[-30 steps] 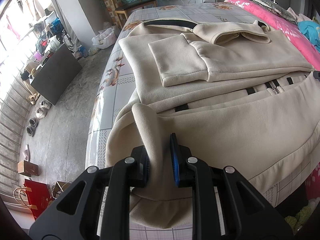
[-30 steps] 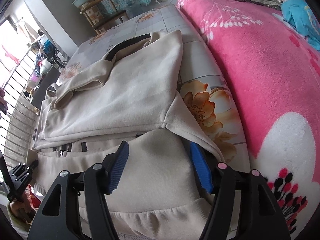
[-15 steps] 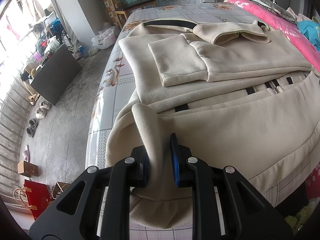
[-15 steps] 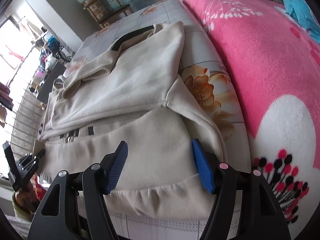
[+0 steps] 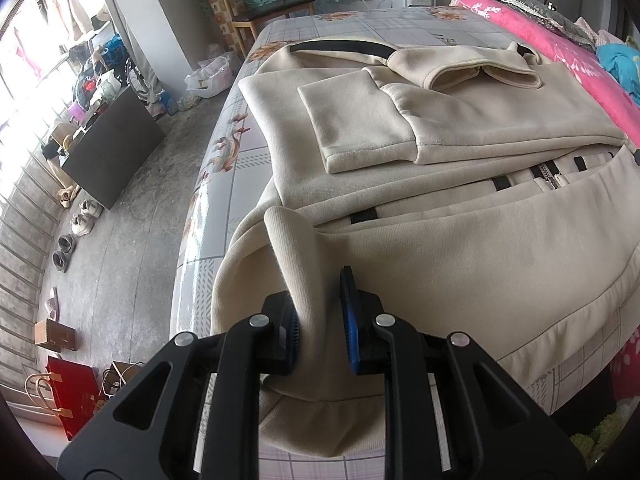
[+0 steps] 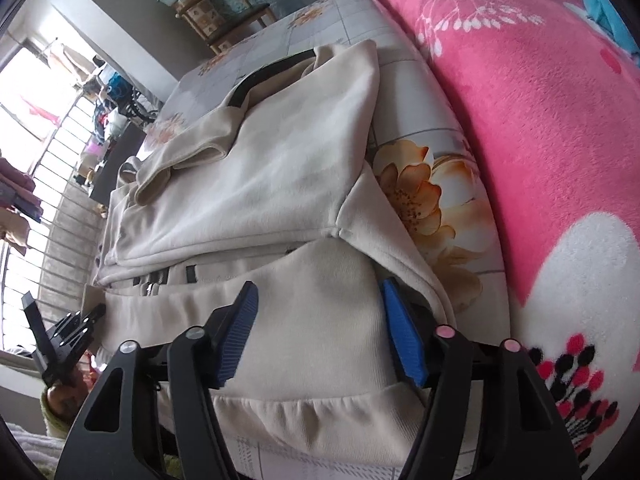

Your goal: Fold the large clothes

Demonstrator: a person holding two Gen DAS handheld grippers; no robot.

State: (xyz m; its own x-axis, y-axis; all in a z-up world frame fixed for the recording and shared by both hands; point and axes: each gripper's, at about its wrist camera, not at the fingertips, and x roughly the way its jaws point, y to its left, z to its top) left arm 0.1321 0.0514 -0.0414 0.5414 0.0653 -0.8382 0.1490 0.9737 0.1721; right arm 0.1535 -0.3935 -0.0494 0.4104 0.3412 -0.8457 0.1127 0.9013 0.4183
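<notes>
A large cream fleece jacket (image 5: 460,128) with black trim and a zipper lies on the bed (image 5: 384,24), which has a grey checked sheet with orange flowers. Its sleeves are folded across the body, and the bottom part hangs a little over the near edge of the bed.

The left claw (image 5: 318,320) is pinching a raised fold of the ribbed hem at the left bottom corner of the jacket; the blue pads press on the cloth from both sides.

The right claw (image 6: 320,332) is over the right bottom corner. Its jaws are closing, and the cream cloth lies between the blue pads (image 6: 402,338), but they do not squeeze it yet; a gap shows on both sides.

A thick pink blanket (image 6: 540,120) with white flowers lies on the bed just beside the jacket, on its right.
</notes>
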